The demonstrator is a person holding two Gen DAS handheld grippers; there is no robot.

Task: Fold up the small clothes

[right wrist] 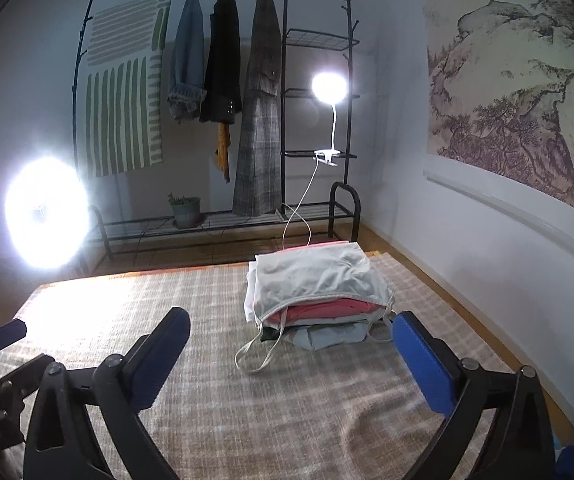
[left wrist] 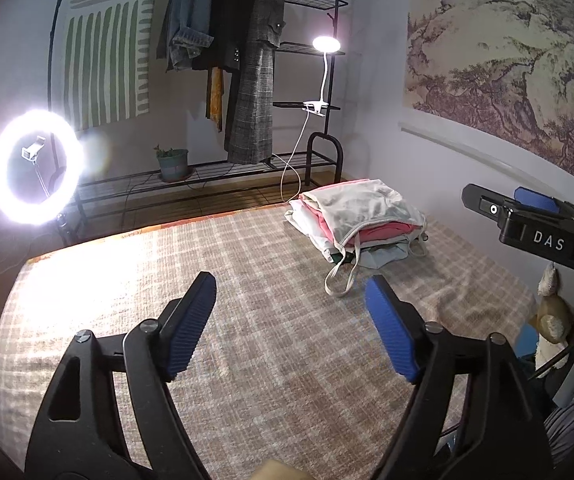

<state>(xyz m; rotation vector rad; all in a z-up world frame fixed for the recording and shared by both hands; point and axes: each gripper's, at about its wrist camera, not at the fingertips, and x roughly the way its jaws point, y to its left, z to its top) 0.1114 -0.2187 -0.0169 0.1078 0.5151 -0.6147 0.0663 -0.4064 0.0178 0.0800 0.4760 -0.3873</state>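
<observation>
Left gripper (left wrist: 291,326) hangs over bare checked blanket (left wrist: 247,360), jaws apart, nothing between them. Stack of folded clothes (right wrist: 315,300) sits at the blanket's far right, near the wall. Top pale camisole (right wrist: 319,278) looks light, limp and prone to slipping; its 2 thin straps (right wrist: 259,354) trail off the front. Better to pinch a hem or corner than a strap. Right gripper (right wrist: 291,346) spread wide, empty, just short of the stack.
</observation>
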